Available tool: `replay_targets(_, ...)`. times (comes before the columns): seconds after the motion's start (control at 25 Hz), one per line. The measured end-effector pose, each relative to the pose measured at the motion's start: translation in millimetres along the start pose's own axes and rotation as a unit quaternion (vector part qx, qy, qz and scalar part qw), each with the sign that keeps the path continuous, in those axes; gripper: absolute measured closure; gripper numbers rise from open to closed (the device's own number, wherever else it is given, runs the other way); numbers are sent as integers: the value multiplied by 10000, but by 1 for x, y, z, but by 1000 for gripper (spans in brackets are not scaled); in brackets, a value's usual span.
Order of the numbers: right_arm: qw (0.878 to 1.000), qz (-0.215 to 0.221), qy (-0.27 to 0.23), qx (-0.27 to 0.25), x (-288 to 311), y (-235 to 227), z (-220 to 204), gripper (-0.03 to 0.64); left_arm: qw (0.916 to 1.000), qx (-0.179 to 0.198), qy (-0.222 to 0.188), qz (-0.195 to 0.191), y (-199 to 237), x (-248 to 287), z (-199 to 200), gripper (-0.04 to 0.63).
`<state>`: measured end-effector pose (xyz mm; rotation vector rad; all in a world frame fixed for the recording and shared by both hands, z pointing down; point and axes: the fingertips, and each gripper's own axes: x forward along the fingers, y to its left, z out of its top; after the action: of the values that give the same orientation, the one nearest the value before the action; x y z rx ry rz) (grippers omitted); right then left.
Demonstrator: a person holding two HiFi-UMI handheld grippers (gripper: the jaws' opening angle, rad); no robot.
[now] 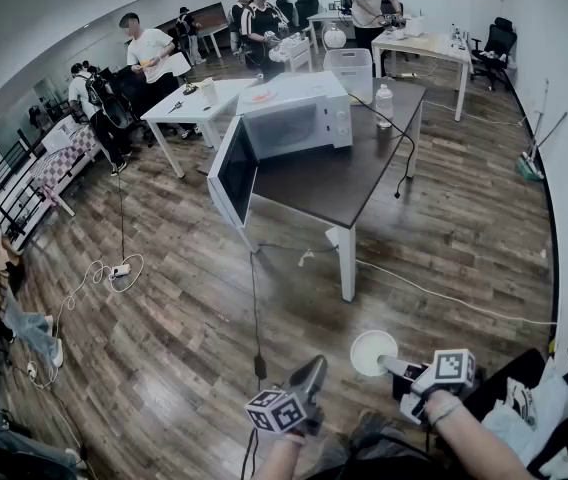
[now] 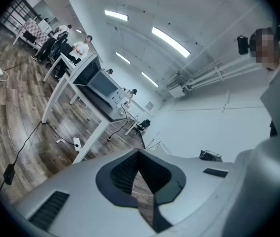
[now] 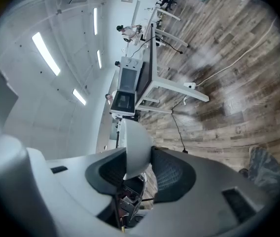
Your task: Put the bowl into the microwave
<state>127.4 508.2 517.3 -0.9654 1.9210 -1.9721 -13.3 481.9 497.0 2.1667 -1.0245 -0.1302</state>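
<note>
**Bowl in hand, microwave yet to be reached**
The right gripper (image 1: 396,366) clamps the white bowl (image 1: 371,352) by its rim at lower right; the left gripper (image 1: 313,370), jaws together, holds nothing. The microwave (image 1: 299,123), door (image 1: 235,172) open, stands well apart at upper centre, so the next move is likely a level carry into its cavity.

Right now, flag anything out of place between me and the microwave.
A black cable trails across the floor before the table, a trip risk. The microwave door stands open past the table edge. The bowl sits in the right tool; nothing spilled.
</note>
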Motion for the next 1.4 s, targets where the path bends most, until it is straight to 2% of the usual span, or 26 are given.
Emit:
replay_targets(0.2, 9994, -301, 180, -70, 3, 1, 0, 468, 9988, 454, 83, 164, -3, 7, -5, 595)
replay_targets(0.32, 9990, -336, 260, -106, 7, 1, 0, 468, 9980, 571, 94, 235, -2, 10, -7, 595)
replay_targets(0.76, 9985, -300, 451, -115, 15, -1, 5, 468, 9980, 439, 4, 445, 1, 20, -12, 595)
replay_targets(1.16, 9980, -257, 540, -192, 21, -1, 33, 466, 9964, 408, -182, 726, 10, 32, -6, 595)
replay_targets(1.4, 9976, -255, 578, -278, 38, 2, 54, 466, 9960, 444, -250, 731, 22, 51, 9, 595)
